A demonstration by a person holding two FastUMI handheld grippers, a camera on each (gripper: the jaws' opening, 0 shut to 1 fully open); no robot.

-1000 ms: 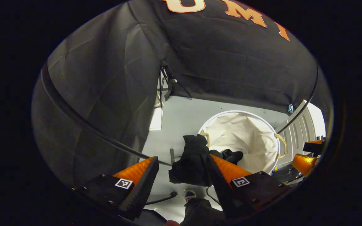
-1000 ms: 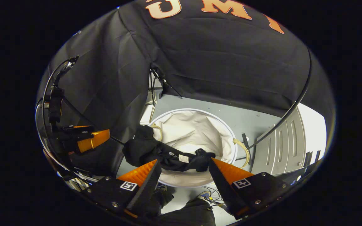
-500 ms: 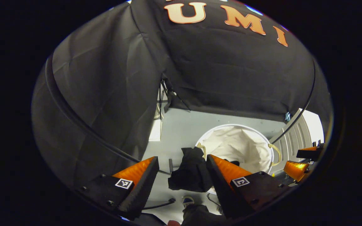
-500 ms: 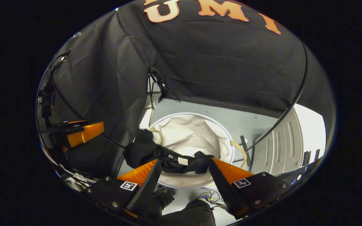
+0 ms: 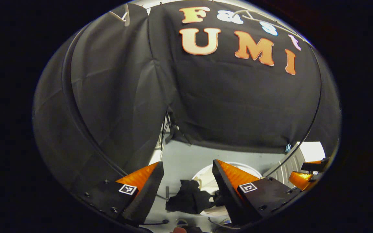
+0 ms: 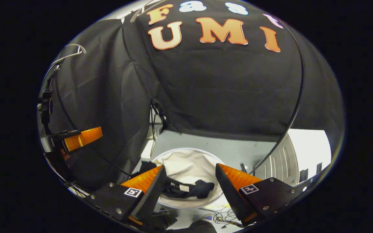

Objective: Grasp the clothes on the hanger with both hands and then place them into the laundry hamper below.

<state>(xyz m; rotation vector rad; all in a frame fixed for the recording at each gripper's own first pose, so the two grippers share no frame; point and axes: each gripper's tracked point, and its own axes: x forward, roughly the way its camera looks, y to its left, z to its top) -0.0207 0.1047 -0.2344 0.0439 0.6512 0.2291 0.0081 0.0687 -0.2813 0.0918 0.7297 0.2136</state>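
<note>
Black clothes draped over the hamper rim, both my claws empty.

My left claw (image 5: 187, 181) is spread wide above the white laundry hamper (image 5: 206, 176), gripping nothing; the black clothes (image 5: 188, 200) hang over the hamper's left rim, partly inside. My right claw (image 6: 189, 184) is also spread wide and empty above the hamper (image 6: 189, 161), the clothes (image 6: 186, 189) lying across its near rim.

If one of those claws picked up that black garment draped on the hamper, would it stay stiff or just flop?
Probably flop: the black garment sags in folds over the hamper rim. It looks light, likely thin cloth. One end hangs outside, so it might slide off when tugged.
</note>
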